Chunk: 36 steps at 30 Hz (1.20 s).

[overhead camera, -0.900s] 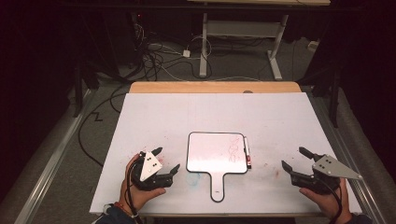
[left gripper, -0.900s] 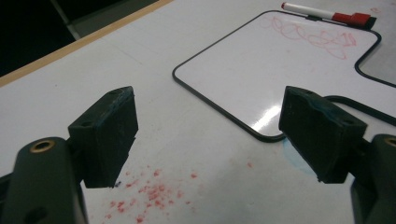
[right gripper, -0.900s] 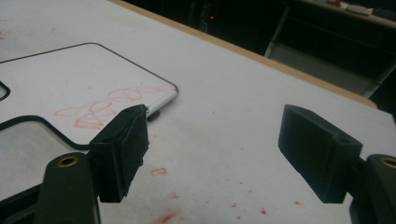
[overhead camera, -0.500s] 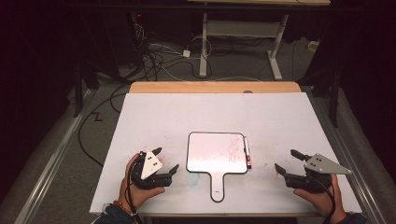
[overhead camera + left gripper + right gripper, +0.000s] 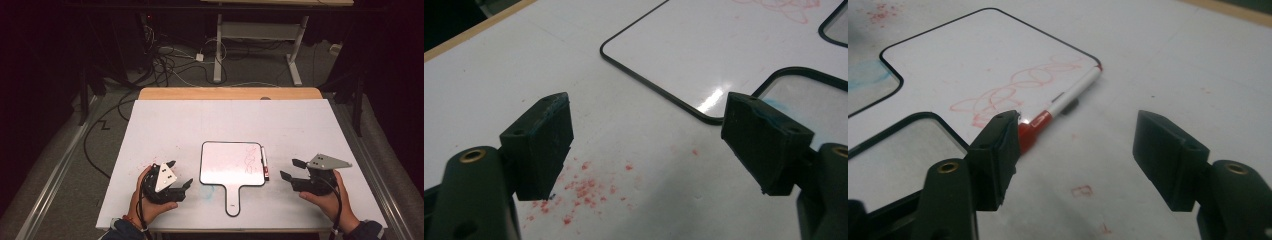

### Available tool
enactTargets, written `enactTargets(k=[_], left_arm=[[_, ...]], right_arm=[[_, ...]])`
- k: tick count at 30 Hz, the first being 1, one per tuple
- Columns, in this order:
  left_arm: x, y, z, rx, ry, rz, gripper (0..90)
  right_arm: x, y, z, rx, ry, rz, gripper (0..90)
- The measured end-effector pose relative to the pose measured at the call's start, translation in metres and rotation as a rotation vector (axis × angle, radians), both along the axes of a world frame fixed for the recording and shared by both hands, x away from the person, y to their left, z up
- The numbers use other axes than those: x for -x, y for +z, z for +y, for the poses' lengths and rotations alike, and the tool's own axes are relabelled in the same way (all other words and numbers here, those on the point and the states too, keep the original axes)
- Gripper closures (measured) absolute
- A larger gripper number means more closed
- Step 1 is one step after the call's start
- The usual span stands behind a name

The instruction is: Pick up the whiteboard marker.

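Observation:
A white paddle-shaped whiteboard (image 5: 227,162) lies flat in the middle of the table, handle (image 5: 233,202) toward me, with red scribbles (image 5: 250,161) near its right edge. A white marker with a red cap (image 5: 264,162) lies along that edge. My left gripper (image 5: 180,172) rests left of the board, open and empty. In the left gripper view its jaws (image 5: 654,145) stand wide over bare table, the board (image 5: 724,45) just beyond them. My right gripper (image 5: 290,168) is open just right of the marker. In the right gripper view (image 5: 1080,150) the marker (image 5: 1063,102) lies ahead, its cap beside the left pad (image 5: 998,150).
The white tabletop (image 5: 225,120) has a wooden strip (image 5: 230,93) along its far edge. Red specks (image 5: 589,187) dot the table under the left gripper, and a faint blue smear (image 5: 207,190) sits beside the handle. Cables and desk legs (image 5: 217,55) lie on the floor beyond.
My right gripper has moved left, toward the marker and the board's right edge. The left gripper has stayed where it was.

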State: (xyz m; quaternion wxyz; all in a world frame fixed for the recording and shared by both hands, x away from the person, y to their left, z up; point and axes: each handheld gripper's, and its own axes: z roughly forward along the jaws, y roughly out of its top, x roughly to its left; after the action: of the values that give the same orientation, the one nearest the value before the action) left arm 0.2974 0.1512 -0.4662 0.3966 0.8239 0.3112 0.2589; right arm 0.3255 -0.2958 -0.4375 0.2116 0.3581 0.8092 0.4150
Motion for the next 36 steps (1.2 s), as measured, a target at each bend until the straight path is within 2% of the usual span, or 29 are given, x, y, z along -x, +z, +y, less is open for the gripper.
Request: enactTargets(k=[4,6,9,13,17,20,21,26,27,34,36], left_arm=[[-0.001,-0.002,-0.003,-0.029,-0.004,0.005,19.8],[-0.001,-0.002,-0.004,-0.034,-0.01,-0.006,19.9],[-0.001,-0.003,-0.005,-0.042,-0.013,0.004,19.9],[-0.001,-0.004,-0.005,-0.05,-0.016,0.012,19.9],[-0.001,-0.005,-0.005,-0.056,-0.016,0.015,20.0],[-0.001,-0.005,-0.004,-0.057,-0.017,0.019,20.2],[-0.001,-0.005,-0.004,-0.061,-0.02,0.012,20.2],[-0.001,-0.006,-0.006,-0.065,-0.026,0.019,20.3],[-0.001,-0.006,-0.006,-0.067,-0.027,0.021,20.4],[-0.002,-0.006,-0.008,-0.07,-0.033,0.031,20.5],[-0.003,-0.006,-0.009,-0.052,-0.035,0.041,20.9]], right_arm=[[-0.023,0.002,0.012,-0.043,0.007,0.099,40.9],[-0.037,0.003,0.018,-0.042,-0.013,0.13,43.0],[-0.062,0.0,0.025,-0.078,-0.03,0.202,44.1],[-0.087,-0.007,0.036,-0.082,-0.044,0.292,46.8],[-0.105,-0.018,0.043,-0.08,-0.05,0.362,52.4],[-0.109,-0.022,0.046,-0.076,-0.06,0.38,56.3],[-0.112,-0.027,0.048,-0.075,-0.064,0.392,61.2],[-0.113,-0.027,0.05,-0.099,-0.048,0.403,77.1],[-0.111,-0.026,0.051,-0.083,-0.051,0.393,80.8],[-0.11,-0.026,0.05,-0.052,-0.041,0.37,81.8],[-0.108,-0.023,0.05,-0.052,-0.033,0.349,81.8]])
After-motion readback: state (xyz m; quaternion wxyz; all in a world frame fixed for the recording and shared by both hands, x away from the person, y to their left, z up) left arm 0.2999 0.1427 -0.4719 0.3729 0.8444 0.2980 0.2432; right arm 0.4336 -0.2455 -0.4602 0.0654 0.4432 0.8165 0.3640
